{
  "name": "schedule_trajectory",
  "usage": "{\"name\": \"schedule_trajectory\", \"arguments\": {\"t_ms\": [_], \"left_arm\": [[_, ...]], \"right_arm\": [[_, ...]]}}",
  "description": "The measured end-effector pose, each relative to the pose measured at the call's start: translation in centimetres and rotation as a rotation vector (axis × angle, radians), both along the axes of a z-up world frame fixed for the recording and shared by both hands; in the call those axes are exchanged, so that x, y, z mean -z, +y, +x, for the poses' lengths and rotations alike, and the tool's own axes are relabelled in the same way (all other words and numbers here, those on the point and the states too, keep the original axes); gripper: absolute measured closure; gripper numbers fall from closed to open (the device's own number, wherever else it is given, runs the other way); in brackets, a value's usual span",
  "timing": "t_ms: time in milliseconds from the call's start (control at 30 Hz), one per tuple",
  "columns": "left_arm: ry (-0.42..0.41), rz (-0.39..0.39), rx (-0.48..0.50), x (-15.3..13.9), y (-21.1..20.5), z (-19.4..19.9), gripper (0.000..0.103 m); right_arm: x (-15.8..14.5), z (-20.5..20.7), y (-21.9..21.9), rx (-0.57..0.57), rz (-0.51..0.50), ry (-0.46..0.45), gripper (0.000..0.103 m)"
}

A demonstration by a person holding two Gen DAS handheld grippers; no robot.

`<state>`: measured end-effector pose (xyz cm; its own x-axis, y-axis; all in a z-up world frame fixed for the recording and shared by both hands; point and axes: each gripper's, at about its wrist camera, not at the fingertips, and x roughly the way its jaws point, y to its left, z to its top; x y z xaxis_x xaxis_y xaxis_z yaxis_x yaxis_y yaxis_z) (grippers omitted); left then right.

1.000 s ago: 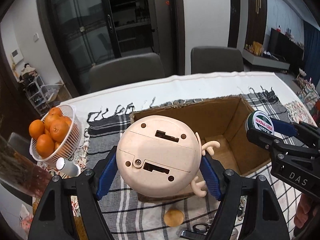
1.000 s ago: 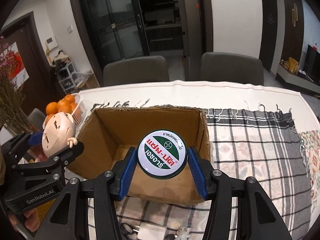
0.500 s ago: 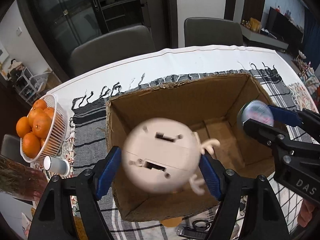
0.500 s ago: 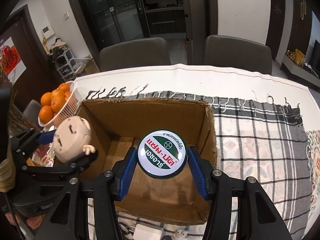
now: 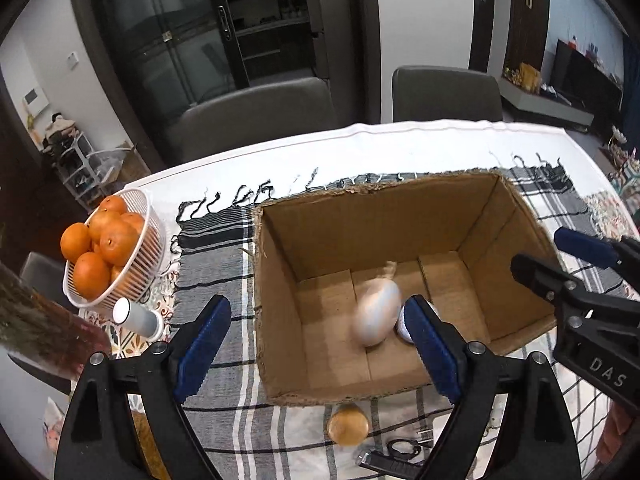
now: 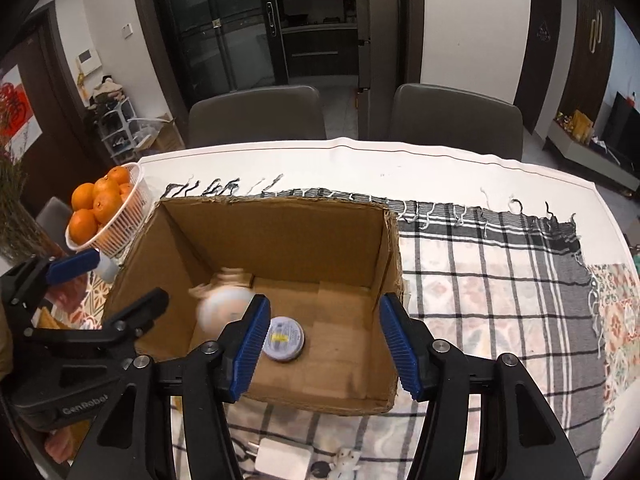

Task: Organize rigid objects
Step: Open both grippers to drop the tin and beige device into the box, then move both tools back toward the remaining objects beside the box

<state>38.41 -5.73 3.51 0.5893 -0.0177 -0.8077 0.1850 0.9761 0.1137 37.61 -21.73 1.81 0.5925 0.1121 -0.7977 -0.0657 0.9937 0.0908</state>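
An open cardboard box stands on the plaid cloth. A cream round toy, blurred by motion, is inside it near the floor. A round tin lies flat on the box floor beside the toy. My left gripper hangs over the box's near left part, its jaws opening with nothing between them. My right gripper hovers over the box's right part, jaws opening too, with nothing gripped.
A white basket of oranges and a white bottle sit left of the box. A brown round object, a dark metal item and a white charger lie before the box. Two chairs stand behind the table.
Both grippers have let go: the toy left the left jaws and dropped into the box, and the tin fell from the right jaws onto the box floor. Both pairs of jaws widened.
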Motion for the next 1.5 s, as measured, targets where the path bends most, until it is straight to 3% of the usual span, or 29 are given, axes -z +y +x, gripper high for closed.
{"name": "schedule_trajectory", "arguments": {"t_ms": [433,733,967,1500], "left_arm": [[-0.076,-0.054,-0.005,-2.3,0.8,-5.2,0.013],[-0.111,-0.061,0.014,-2.7,1.4,-8.3,0.005],[-0.092,-0.071,0.027,-2.2,2.0,-9.8,0.000],[-0.015,-0.044,0.068,1.0,1.7,-12.2,0.000]], "right_arm": [[-1.9,-4.3,0.2,0.004,0.013,-0.047,0.045],[-2.8,-7.6,0.8,0.015,-0.011,-0.094,0.045],[-2.2,-9.0,0.9,0.024,-0.002,-0.066,0.045],[1.4,-11.1,0.9,0.014,0.027,0.043,0.045]]}}
